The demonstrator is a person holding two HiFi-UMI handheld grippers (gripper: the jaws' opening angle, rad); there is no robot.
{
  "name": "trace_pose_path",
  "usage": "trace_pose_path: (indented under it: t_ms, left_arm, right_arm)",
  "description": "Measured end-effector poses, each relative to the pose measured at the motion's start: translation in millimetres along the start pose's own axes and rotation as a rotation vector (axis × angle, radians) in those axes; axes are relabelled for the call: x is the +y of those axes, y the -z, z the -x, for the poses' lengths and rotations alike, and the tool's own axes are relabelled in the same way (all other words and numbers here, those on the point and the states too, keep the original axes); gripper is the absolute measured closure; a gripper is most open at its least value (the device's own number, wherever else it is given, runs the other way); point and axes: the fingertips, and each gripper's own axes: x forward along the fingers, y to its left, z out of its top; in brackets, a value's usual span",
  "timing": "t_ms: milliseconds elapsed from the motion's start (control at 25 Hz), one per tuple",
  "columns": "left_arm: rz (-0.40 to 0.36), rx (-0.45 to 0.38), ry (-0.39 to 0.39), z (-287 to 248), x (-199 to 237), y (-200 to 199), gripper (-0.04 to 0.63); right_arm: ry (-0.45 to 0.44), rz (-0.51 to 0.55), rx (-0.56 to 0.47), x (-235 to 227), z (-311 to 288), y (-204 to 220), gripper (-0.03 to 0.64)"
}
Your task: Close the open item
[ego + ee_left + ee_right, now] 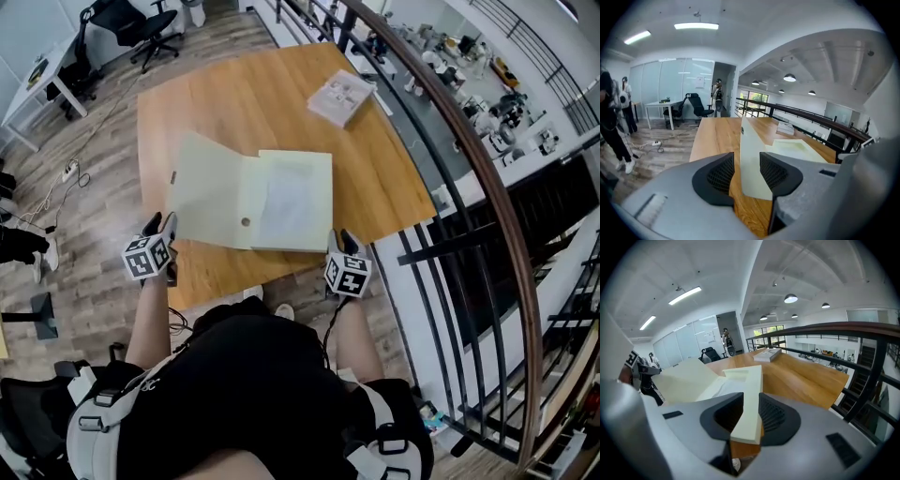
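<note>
Fingers (776, 173) straddle folder (253, 202) on wooden table (216, 103) beside railing (466, 141).

The open box file (246, 202) lies on the near half of the desk (216, 103), lid (211, 187) to the left and tilted up, tray (295, 202) to the right and flat. My left tool (164, 225) is at the lid's near left corner, the lid's edge between its jaws; my right tool (343, 242) is at the tray's near right corner, the tray's wall between its jaws. A book (342, 97) lies near the far right corner, well apart. A railing (843, 328) runs along the desk's right side
</note>
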Motion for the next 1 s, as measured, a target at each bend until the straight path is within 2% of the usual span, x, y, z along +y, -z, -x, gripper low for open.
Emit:
trace_pose_path:
  t_ms: [160,240,320,400,480,560,680,760,880,1000]
  left_arm:
    - [0.168,0.042,0.038,-7,10,24,0.440]
    - [0.234,0.053,0.081,-10,7,34,0.442]
    - [0.272,0.056,0.128,-12,3,41,0.467]
    - [0.281,0.058,0.150,-14,2,47,0.539]
    - [0.292,0.040,0.166,-16,2,46,0.554]
    - [0.337,-0.005,0.213,-18,-2,35,0.563]
    - [0.405,-0.063,0.292,-20,-12,18,0.578]
    - [0.405,-0.083,0.314,-21,-18,14,0.584]
    - [0.350,-0.107,0.345,-20,-35,0,0.583]
    - [0.290,-0.130,0.430,-21,-68,-21,0.583]
  right_arm:
    - [-0.023,-0.039,0.084,0,-17,25,0.529]
    - [-0.022,-0.034,0.131,-3,-24,38,0.525]
    - [-0.014,-0.029,0.171,-6,-30,50,0.518]
    - [-0.019,-0.060,0.183,-7,-35,59,0.515]
    - [-0.057,-0.126,0.181,-7,-37,63,0.515]
    - [-0.111,-0.164,0.207,-3,-38,65,0.515]
    - [-0.137,-0.135,0.257,3,-41,66,0.515]
    - [-0.138,-0.129,0.270,7,-42,68,0.515]
    - [-0.146,-0.156,0.269,17,-42,72,0.515]
    - [-0.167,-0.164,0.260,26,-47,71,0.512]
